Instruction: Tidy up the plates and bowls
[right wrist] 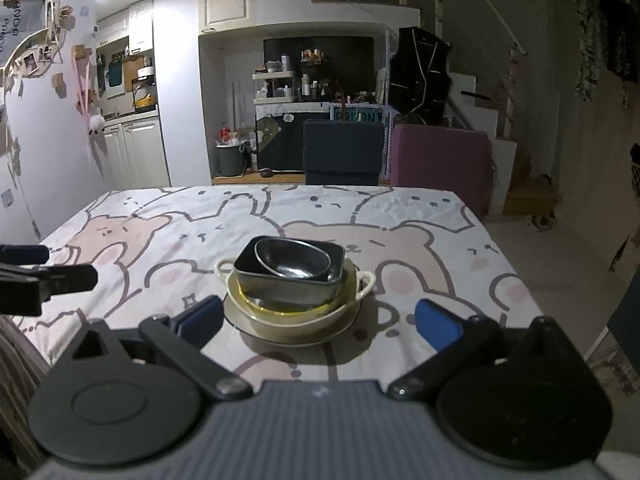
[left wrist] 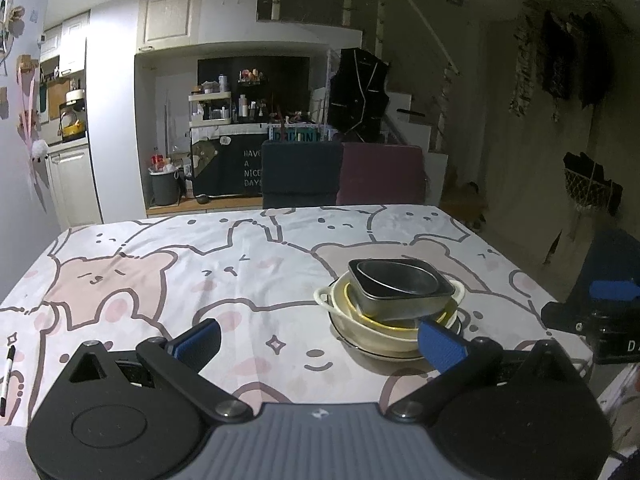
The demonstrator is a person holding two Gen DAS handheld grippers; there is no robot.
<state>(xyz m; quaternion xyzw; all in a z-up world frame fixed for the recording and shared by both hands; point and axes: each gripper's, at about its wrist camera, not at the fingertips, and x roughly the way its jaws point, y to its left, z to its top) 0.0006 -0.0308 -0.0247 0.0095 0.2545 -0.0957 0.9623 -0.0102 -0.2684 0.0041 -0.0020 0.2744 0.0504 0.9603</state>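
A: Left wrist view first; the left gripper [left wrist: 318,340] is spread and holds nothing; the stack [left wrist: 394,308] sits ahead and to its right on the table [left wrist: 160,280], near the right finger.

B: Right wrist view; the right gripper [right wrist: 318,322] is spread too; the stack [right wrist: 294,280] lies just ahead, between its fingers; everything looks nested, so little seems left.

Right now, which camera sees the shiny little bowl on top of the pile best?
The right wrist view: the small metal bowl sits near the middle, tilted, its inside showing clearly. The left wrist view also shows it, but off to the right and flatter, so less of the inside shows.
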